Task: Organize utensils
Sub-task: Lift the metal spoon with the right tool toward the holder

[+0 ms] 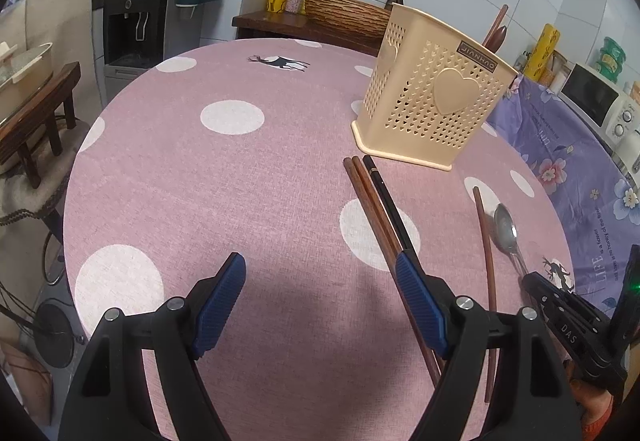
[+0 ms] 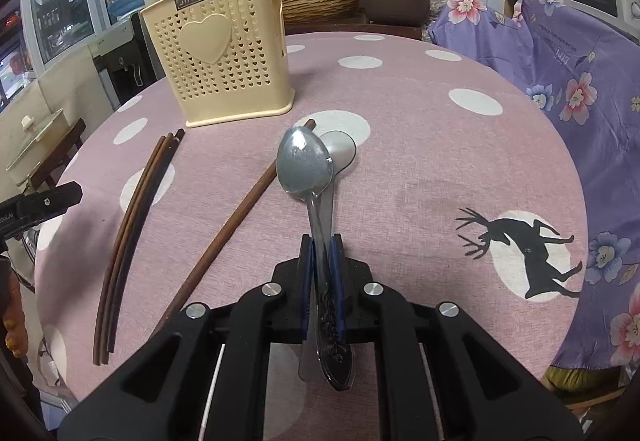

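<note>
Left wrist view: the left gripper [image 1: 320, 305] hangs over the pink table [image 1: 240, 181] with its jaws spread wide and nothing between them. Three chopsticks [image 1: 376, 209] lie bunched just beside its right finger, pointing toward the holder [image 1: 432, 97], which stands upright on the far side of the table with dark handles already poking out of it. A single chopstick [image 1: 486, 261] lies apart to the right, next to the spoon [image 1: 506, 229], whose handle runs into the right gripper [image 1: 532, 281] at the frame edge.

Right wrist view: the right gripper [image 2: 322, 261] is clamped on the spoon [image 2: 306, 165] at mid-handle, bowl forward and seemingly lifted, since a shadow lies on the cloth under it. The holder [image 2: 224, 53] sits ahead and to the left; the single chopstick [image 2: 240, 217] runs diagonally under the bowl.

To do this step well, I judge the spoon should be raised clear of the rim, tipped so the handle end goes down first, and released only once it is inside a compartment, without knocking the light holder.

Only this view shows the grip itself; the left view alone shows the left jaws. Neither shows the holder's compartments.
</note>
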Tool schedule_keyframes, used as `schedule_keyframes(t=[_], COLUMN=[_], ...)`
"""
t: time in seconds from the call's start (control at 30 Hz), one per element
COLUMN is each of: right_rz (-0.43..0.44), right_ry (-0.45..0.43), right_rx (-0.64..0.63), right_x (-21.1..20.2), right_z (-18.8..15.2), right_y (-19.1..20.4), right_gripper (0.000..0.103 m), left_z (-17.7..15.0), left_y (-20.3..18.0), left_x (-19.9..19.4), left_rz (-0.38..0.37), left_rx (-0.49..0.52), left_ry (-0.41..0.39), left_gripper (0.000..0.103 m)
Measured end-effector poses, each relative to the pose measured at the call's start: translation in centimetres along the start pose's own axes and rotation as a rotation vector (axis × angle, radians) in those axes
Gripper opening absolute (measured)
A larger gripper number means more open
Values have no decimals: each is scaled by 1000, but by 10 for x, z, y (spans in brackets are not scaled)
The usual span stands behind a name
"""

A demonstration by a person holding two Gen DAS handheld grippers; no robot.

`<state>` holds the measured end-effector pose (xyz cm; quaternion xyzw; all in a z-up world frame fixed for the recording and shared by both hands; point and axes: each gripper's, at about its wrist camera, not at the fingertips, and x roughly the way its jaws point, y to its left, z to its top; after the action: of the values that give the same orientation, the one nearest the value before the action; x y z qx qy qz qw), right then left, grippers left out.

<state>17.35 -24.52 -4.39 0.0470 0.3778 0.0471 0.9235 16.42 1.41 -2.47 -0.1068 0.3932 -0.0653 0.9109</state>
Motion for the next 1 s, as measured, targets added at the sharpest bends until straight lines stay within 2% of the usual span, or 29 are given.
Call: schedule_keyframes(t=[0.2,0.27,0.3,0.33,0.47,0.73,0.83,1.0], right_rz=[18,48,56,57,52,69,62,57], right_ry=[-24,-21,-22,-30,-34,80,77,103], right_rx=[-39,-55,-64,-77,-139,-226,-253,-250], right_x=[-3,-2,-1,0,6,41,41,48], right_z=[8,13,15,19,35,49,51,53], right_y=[8,12,13,15,20,27,26,21], right_gripper=[13,29,44,50,50,49,49,42], left_z=[-2,-2,-2,-2,-3,-4,-4,-5], left_y=[-2,-2,-2,-2,-2,2,3,4], left_x=[1,1,1,1,0,2,2,4], left_rz=[1,0,1,2,3,3,1,-5], left_rx=[0,1,1,1,1,-7,-11,-18], left_ry=[4,5,5,5,4,13,15,22], left_gripper=[77,77,77,77,77,78,78,78])
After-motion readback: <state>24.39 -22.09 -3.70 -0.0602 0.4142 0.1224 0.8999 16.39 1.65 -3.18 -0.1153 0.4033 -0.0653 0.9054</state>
